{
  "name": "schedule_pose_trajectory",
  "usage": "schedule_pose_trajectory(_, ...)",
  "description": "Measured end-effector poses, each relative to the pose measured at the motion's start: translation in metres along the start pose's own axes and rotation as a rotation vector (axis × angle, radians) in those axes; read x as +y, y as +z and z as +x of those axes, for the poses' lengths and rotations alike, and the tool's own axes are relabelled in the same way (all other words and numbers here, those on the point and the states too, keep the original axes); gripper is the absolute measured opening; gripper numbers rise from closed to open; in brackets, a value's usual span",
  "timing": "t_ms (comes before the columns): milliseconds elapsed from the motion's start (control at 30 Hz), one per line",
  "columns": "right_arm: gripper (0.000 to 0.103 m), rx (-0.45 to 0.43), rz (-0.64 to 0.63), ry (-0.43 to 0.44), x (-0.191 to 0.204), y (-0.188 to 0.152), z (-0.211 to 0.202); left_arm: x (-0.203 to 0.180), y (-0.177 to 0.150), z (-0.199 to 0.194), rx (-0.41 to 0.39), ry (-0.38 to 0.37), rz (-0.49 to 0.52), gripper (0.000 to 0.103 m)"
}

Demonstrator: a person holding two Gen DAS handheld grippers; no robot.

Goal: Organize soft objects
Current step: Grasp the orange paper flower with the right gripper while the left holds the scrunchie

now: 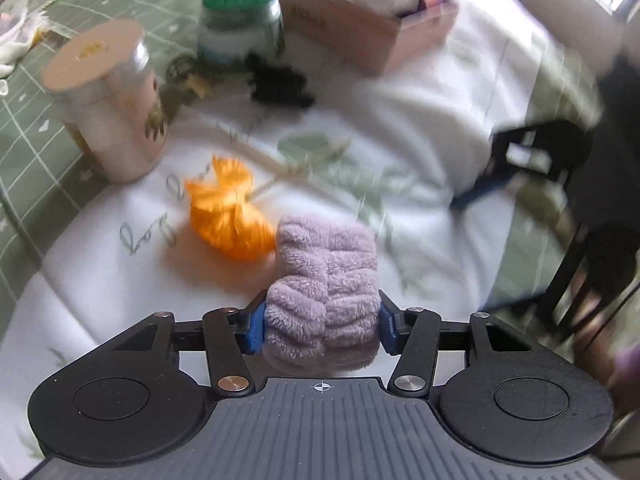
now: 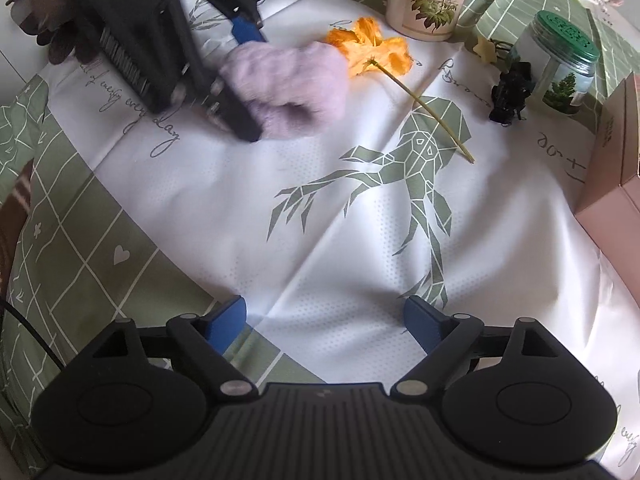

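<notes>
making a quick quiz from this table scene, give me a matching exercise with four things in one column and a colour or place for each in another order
Things:
1. fluffy band
2. flower
3. box
4. green-lidded jar

Descriptions:
A. orange, lying on the white cloth with its stem out
B. lilac, between the left gripper's fingers
C. pink, at the right edge of the right wrist view
D. clear glass, standing beside a small black object

Pairs: 1-B, 2-A, 3-C, 4-D
</notes>
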State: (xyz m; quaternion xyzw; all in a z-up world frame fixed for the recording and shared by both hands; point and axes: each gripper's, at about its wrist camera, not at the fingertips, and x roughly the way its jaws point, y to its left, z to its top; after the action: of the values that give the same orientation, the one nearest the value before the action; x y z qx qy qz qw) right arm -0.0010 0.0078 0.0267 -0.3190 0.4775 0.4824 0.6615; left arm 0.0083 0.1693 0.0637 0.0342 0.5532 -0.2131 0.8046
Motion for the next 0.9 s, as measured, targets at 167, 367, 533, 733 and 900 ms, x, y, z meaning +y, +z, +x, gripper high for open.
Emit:
schedule_pose_trajectory(167, 0.089, 0.02, -0.003, -0.019, 0.005, 0.005, 0.001, 0.016, 0.002, -0.007, 0.033, -0.09, -0.1, 0.049)
schedule_pose_trajectory(367, 0.076, -0.141, 0.041, -0.103, -0.005, 0.041, -0.028, 0.065, -0.015, -0.035, -0.052, -0.022, -0.309, 0.042)
schedule_pose_trajectory(533, 0.038, -0.186, 0.052, -0.212, -0.018, 0.088, -0.02, 0.094, -0.023, -0.052, -0.098, 0.063, -0.419, 0.042)
schedule_pose_trajectory(733, 0.041, -0.162, 0.051, -0.109, -0.02, 0.139, -0.004, 0.121, -0.036, -0.071, -0.149, 0.107, -0.473, 0.042)
schedule_pose_trajectory(900, 0.053, -0.134, 0.054, -0.07, -0.018, 0.165, 0.019, 0.142, -0.041, -0.071, -0.148, 0.112, -0.528, 0.042)
